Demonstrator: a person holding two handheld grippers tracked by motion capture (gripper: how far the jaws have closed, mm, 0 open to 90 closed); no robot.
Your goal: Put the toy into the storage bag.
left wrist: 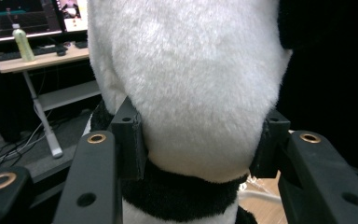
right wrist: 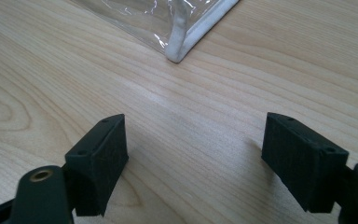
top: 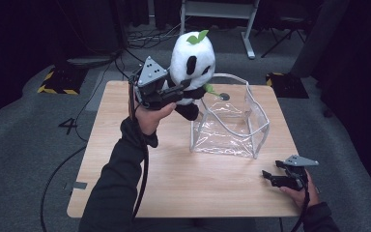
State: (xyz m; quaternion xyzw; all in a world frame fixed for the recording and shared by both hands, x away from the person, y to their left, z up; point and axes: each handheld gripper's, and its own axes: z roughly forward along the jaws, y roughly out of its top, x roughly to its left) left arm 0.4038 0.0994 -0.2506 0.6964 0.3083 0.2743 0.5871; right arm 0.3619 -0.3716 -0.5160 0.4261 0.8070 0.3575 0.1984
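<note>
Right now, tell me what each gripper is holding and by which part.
The left gripper clamps the panda plush at its neck and black collar. The right gripper holds nothing, jaws open over the table.

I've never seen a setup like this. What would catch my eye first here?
Most likely the plush panda, white and black with a green leaf on its head, held up above the far left part of the wooden table by the left tongs clamped around its neck. Right beside it stands an open clear plastic bag, while the right tongs rest open at the near right corner.
</note>
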